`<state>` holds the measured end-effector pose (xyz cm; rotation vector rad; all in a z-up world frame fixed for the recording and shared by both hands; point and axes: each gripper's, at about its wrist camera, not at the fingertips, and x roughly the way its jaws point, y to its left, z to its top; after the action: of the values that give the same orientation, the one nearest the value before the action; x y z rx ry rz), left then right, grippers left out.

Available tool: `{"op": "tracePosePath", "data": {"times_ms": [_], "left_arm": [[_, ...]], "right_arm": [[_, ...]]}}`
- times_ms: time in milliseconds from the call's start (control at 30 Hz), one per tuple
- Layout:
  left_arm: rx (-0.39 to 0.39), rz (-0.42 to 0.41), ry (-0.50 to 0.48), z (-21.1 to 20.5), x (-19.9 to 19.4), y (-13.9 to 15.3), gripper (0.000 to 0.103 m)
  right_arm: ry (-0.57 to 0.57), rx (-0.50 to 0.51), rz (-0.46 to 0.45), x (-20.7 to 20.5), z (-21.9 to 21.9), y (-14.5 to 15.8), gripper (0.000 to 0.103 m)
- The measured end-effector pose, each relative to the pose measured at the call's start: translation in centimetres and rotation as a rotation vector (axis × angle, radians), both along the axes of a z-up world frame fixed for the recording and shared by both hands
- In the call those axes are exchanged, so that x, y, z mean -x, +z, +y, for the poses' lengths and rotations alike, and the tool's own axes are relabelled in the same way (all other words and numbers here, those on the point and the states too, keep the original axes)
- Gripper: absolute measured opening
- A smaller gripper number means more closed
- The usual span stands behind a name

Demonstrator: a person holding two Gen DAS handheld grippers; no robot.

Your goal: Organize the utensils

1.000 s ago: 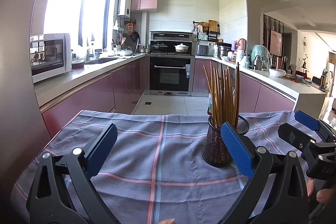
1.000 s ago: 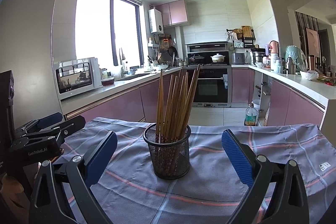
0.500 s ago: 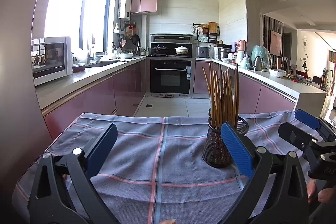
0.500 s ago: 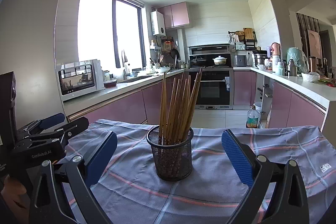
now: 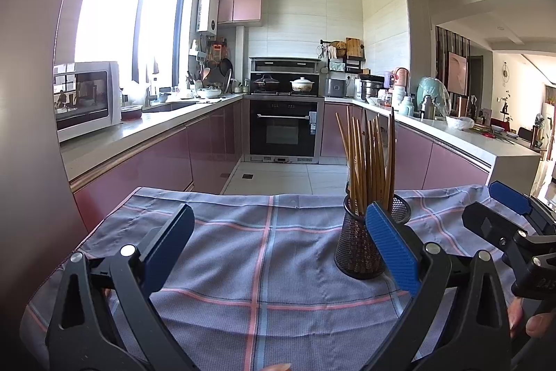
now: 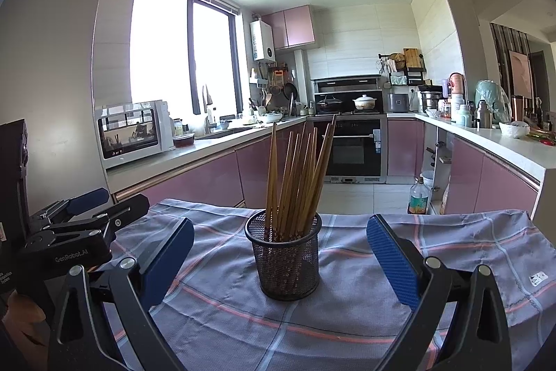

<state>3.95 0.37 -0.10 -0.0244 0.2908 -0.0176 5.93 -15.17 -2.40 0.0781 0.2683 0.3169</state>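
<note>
A black mesh holder (image 6: 285, 258) stands upright on a blue-grey checked cloth (image 6: 351, 305), with several wooden chopsticks (image 6: 299, 176) standing in it. In the left wrist view the mesh holder (image 5: 358, 249) is to the right, partly behind my right finger, with the chopsticks (image 5: 370, 159) above. My left gripper (image 5: 278, 246) is open and empty, left of the holder. My right gripper (image 6: 278, 256) is open and empty, with the holder ahead between its fingers, apart from both.
The cloth (image 5: 264, 266) covers a table whose far edge drops to a tiled kitchen floor. Pink cabinets, a microwave (image 5: 87, 98) and an oven (image 5: 283, 124) lie beyond. The other gripper shows at the right edge (image 5: 514, 228) and at the left edge (image 6: 69, 232).
Both views have tilted slightly, so the holder sits a touch lower and more central in the right wrist view. Both grippers stay open.
</note>
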Motion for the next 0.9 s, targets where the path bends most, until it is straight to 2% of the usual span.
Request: {"op": "tracePosePath", "data": {"times_ms": [900], "left_arm": [[0.001,-0.010,0.009,-0.16,0.19,0.09,0.097]], "right_arm": [[-0.011,-0.011,-0.016,0.36,-0.15,0.15,0.096]]}}
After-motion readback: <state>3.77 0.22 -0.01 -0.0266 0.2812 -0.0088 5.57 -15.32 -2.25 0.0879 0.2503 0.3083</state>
